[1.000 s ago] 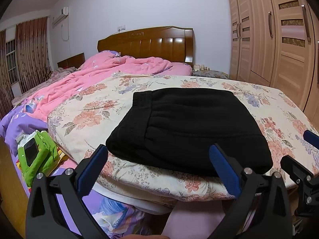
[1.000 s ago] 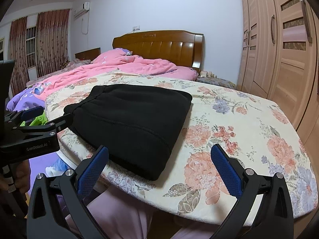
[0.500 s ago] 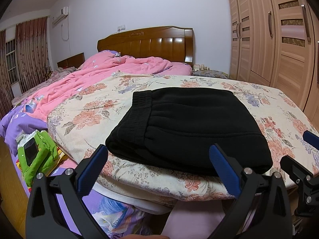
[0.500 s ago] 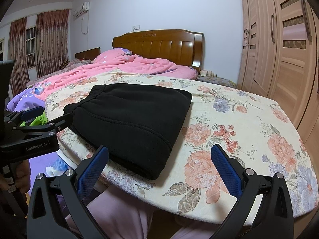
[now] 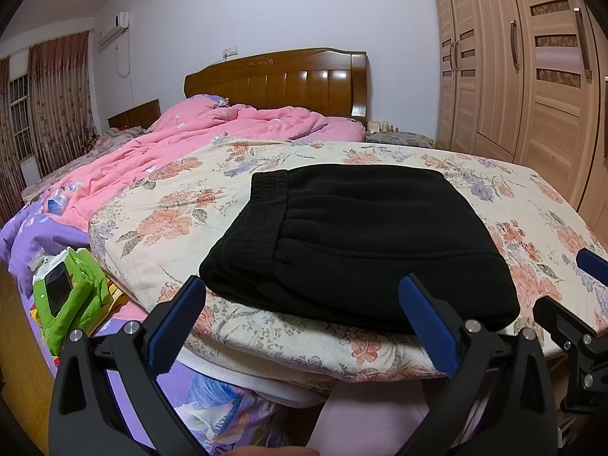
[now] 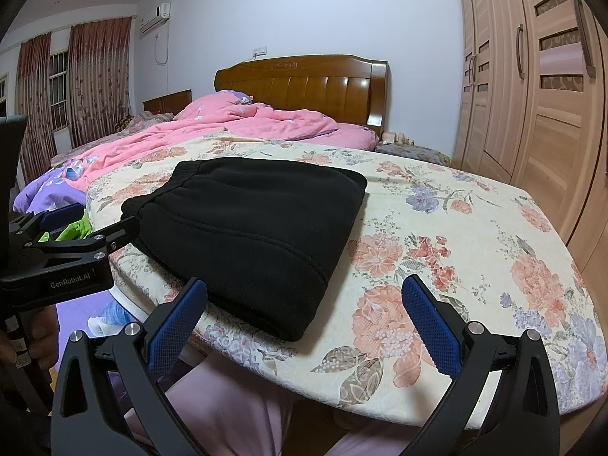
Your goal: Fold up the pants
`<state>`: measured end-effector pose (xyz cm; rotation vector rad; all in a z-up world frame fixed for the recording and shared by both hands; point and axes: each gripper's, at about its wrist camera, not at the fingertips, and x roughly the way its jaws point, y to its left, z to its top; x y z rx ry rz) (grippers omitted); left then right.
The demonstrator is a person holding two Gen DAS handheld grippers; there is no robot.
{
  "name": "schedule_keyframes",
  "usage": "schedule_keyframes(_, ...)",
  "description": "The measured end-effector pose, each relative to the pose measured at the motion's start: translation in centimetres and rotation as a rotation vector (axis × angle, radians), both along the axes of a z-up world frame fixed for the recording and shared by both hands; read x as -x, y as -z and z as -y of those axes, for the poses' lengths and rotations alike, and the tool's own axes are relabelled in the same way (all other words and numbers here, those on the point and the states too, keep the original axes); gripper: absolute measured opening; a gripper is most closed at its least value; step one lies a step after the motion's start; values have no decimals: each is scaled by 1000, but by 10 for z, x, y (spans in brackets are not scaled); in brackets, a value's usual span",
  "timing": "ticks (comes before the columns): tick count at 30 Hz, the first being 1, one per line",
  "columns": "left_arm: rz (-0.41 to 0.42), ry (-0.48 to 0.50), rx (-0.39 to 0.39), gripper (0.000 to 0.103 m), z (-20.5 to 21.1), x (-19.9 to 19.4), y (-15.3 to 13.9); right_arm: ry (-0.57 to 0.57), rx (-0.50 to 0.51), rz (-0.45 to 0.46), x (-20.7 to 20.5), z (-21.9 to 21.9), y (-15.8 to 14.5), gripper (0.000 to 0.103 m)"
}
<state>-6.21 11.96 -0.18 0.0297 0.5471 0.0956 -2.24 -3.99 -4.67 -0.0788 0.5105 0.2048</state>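
The black pants [image 5: 361, 243] lie as a compact folded bundle on the floral quilt [image 5: 532, 235], near its front edge, waistband to the left and a thick fold along the near side. Both tools are off the cloth: the left gripper [image 5: 304, 326] hangs with its blue pads spread wide and nothing between them, just short of the bundle's near edge, and the right gripper [image 6: 307, 326] is likewise spread and empty, near the bundle's near right corner. Judging by the neat stack, the folding looks essentially finished; what remains, if anything, would be a light pat to square the near fold, which calls for a low, gentle approach so the layers do not slide. The bundle's near edge sits close to the quilt's drop-off, so pushing should go away from it. To the right the quilt is open; on the far left lies the rumpled pink blanket [image 5: 190, 140], and the wardrobe [image 6: 539, 87] stands well apart on the right.
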Motion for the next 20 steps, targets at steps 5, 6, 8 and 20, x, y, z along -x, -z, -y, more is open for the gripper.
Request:
schedule_keyframes(5, -1, 0, 0, 102, 0, 0, 0, 0, 0, 1, 0, 0, 0, 99)
schedule_keyframes(6, -2, 1, 1, 102, -1, 0, 1, 0, 0, 1, 0, 0, 0, 99)
schedule_keyframes(8, 3, -6, -5, 102, -1, 0, 1, 0, 0, -1, 0, 0, 0, 99)
schedule_keyframes(20, -34, -19, 40, 101, -13, -5, 9, 10, -14, -10, 3, 1, 7, 99)
